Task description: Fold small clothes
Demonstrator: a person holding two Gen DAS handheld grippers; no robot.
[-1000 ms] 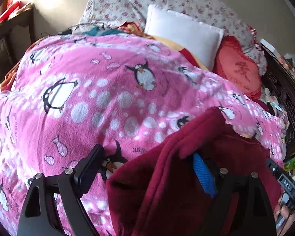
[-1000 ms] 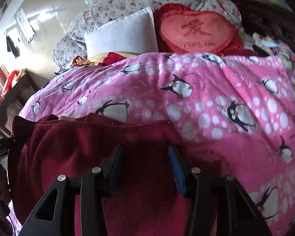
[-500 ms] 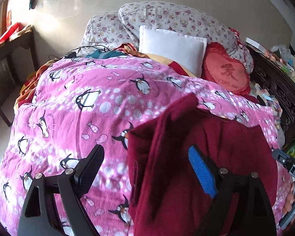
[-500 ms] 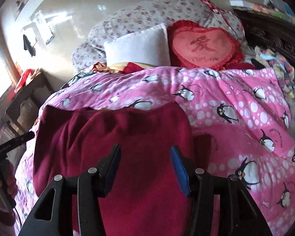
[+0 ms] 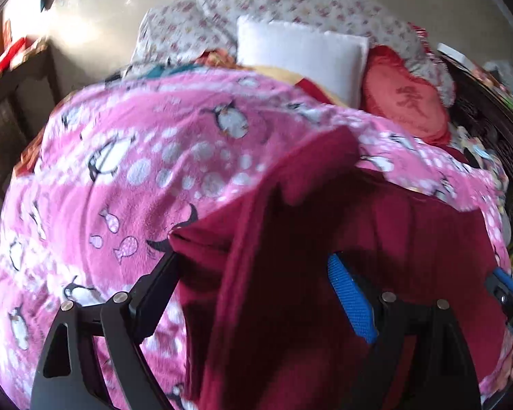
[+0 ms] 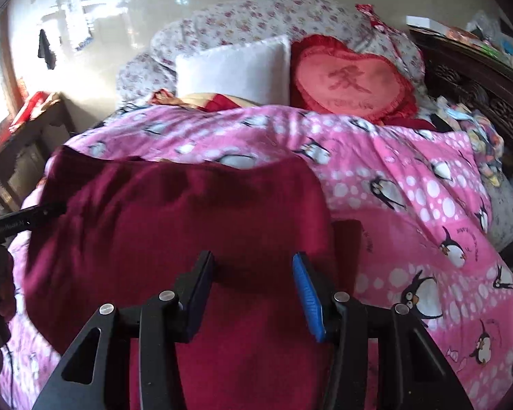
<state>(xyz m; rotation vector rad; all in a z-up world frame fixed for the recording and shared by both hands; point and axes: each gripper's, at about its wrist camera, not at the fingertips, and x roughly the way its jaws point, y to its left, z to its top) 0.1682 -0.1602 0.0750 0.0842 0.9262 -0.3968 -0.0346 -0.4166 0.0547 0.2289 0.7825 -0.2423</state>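
A dark red garment (image 5: 410, 239) lies spread on the pink penguin blanket (image 5: 126, 171), its left side doubled over in a thick fold (image 5: 256, 273). My left gripper (image 5: 253, 266) stands wide open over that fold, and the cloth's corner touches the tip of its left finger (image 5: 160, 280). In the right wrist view the garment (image 6: 174, 212) looks broad and fairly flat. My right gripper (image 6: 253, 263) hovers over its right half with its jaws closing. Cloth shows between them, but the pads (image 6: 307, 297) do not press on it.
A white pillow (image 6: 236, 68), a red heart cushion (image 6: 349, 82) and floral bedding (image 6: 256, 20) are piled at the head of the bed. A dark carved bed frame (image 6: 478, 89) with clutter runs along the right. A wooden shelf (image 6: 27, 136) stands left.
The garment went from bunched up against my left gripper to spread on the blanket. The left view has since dropped closer to the fold. The right gripper's view drew back and now shows the whole garment.
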